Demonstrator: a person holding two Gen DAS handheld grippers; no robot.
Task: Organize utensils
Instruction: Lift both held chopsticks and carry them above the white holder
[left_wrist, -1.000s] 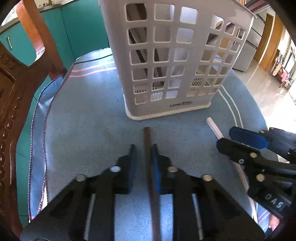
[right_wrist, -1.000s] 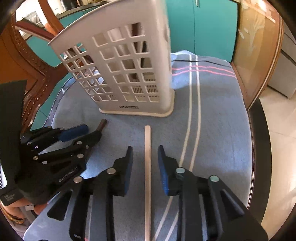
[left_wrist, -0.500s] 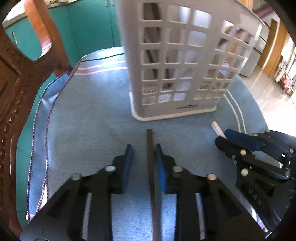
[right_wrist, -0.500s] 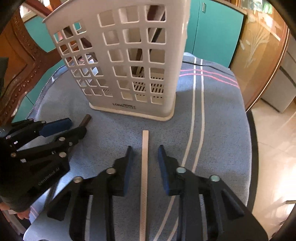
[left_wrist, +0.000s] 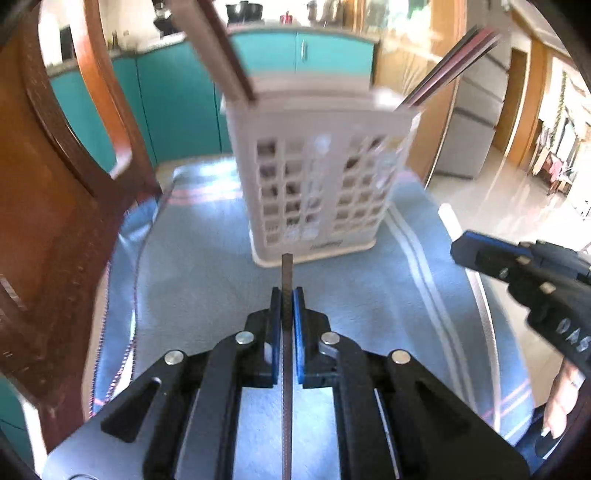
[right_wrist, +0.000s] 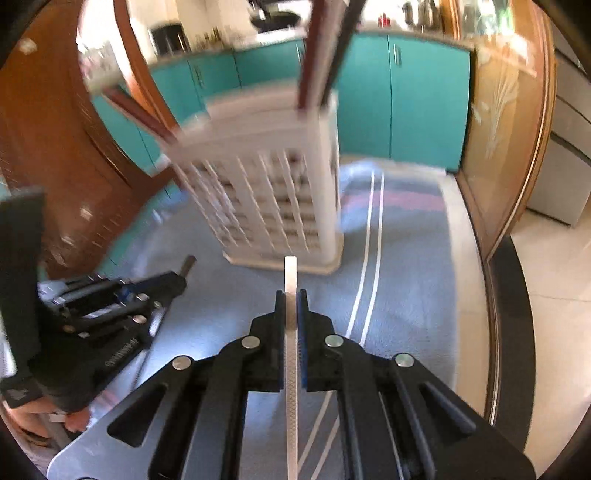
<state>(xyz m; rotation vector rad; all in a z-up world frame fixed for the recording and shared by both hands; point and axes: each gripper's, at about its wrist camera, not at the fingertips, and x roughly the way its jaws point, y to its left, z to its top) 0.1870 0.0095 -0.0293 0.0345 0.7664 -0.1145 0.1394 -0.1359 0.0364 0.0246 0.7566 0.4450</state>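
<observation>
Left wrist view, nearest the lens: the left gripper (left_wrist: 287, 295), black with blue pads, has its jaws clamped on a thin dark brown square-section chopstick (left_wrist: 286, 280), which runs between the pads along the gripper's midline with its tip jutting a little past them. Right wrist view, nearest the lens: the right gripper (right_wrist: 291, 297), of the same build, has its jaws pressed together on a pale cream square-section chopstick (right_wrist: 290, 277), likewise lying along the midline and projecting beyond the pads. Each gripper appears in the other's view, at the right edge of the left view and at the left edge of the right view, with its chopstick tip showing ahead of it.

Below both lies a blue woven cloth with white and pink stripes (left_wrist: 192, 288), covering the tabletop; the white stripes run toward its far edge on the right side.

Farther off, near the far edge of the cloth, stands a white plastic lattice-walled utensil holder (left_wrist: 321, 177), blurred in both views. Several dark reddish-brown sticks (right_wrist: 321, 51) lean out of its open top, some to the left and some to the right.

Beyond: a carved brown wooden chair back (left_wrist: 55, 206) at left and teal cabinet doors (right_wrist: 402, 96).
</observation>
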